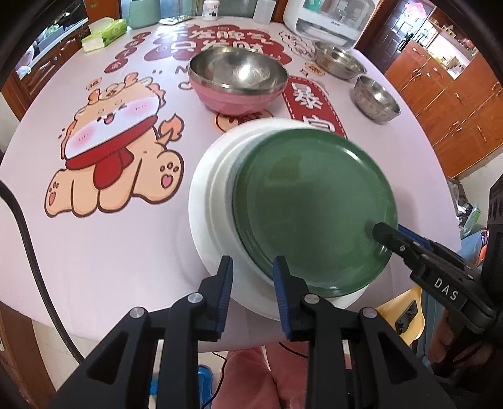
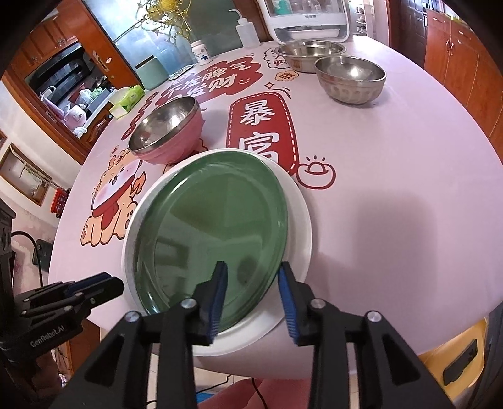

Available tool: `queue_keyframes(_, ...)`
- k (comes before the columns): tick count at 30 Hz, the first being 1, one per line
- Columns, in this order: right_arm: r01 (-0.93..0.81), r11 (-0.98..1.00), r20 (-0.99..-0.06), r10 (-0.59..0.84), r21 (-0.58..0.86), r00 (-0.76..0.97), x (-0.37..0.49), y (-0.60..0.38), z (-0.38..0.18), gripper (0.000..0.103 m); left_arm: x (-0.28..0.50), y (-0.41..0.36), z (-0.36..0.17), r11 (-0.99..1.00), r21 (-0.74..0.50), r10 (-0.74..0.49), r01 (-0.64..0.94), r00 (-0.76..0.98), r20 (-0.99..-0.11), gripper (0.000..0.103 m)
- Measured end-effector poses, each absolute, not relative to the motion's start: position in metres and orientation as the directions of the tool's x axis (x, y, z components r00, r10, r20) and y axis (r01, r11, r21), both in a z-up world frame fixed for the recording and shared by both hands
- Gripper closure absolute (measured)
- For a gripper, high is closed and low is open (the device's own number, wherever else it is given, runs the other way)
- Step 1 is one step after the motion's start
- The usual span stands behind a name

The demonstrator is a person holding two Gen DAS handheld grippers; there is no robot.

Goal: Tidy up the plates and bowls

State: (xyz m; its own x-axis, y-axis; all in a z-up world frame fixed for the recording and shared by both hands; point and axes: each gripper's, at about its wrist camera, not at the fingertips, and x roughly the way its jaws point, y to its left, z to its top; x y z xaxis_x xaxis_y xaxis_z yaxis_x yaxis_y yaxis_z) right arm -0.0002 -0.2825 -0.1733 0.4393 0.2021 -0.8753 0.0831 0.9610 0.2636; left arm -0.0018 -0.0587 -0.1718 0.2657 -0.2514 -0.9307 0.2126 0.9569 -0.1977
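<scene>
A green plate [image 1: 314,207] [image 2: 213,226] lies on top of stacked white plates [image 1: 210,188] [image 2: 298,226] near the table's front edge. My left gripper [image 1: 253,270] stands open at the stack's near rim, and the plates' edges show in the gap between its fingers. My right gripper [image 2: 253,273] is open too, straddling the near rim of the green plate without pressing on it. In the left wrist view one of its fingers [image 1: 385,232] reaches over the green plate's right edge. Behind the stack are a pink bowl [image 1: 237,81] [image 2: 169,129] with a steel inside and two steel bowls [image 1: 374,97] [image 1: 338,59].
The round table [image 1: 125,245] has a pink cloth with a cartoon print. At its far edge stand a tissue box [image 1: 103,33], a green canister [image 2: 152,72], a squeeze bottle [image 2: 246,30] and a white appliance [image 2: 309,19]. Wooden cupboards [image 1: 456,103] line the right. A yellow chair [image 2: 452,361] sits below the front edge.
</scene>
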Motion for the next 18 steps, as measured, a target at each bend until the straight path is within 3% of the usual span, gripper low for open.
queue_keyframes(10, -0.003, 0.967, -0.825, 0.219, 0.254, 0.522, -0.012, -0.271, -0.140, 0.035, -0.003, -0.050, -0.140, 0.945, -0.233, -0.303, 0.231, 0.342, -0.889, 0.071)
queue_keyframes(14, -0.009, 0.966, -0.817, 0.222, 0.257, 0.533, -0.015, -0.272, -0.131, 0.029, -0.002, -0.051, -0.126, 0.941, -0.240, -0.317, 0.239, 0.368, -0.874, 0.070)
queue_keyframes(18, 0.001, 0.968, -0.813, 0.212, 0.253, 0.542, -0.018, -0.278, -0.126, 0.029, -0.003, -0.055, -0.117, 0.936, -0.246, -0.329, 0.252, 0.381, -0.864, 0.060)
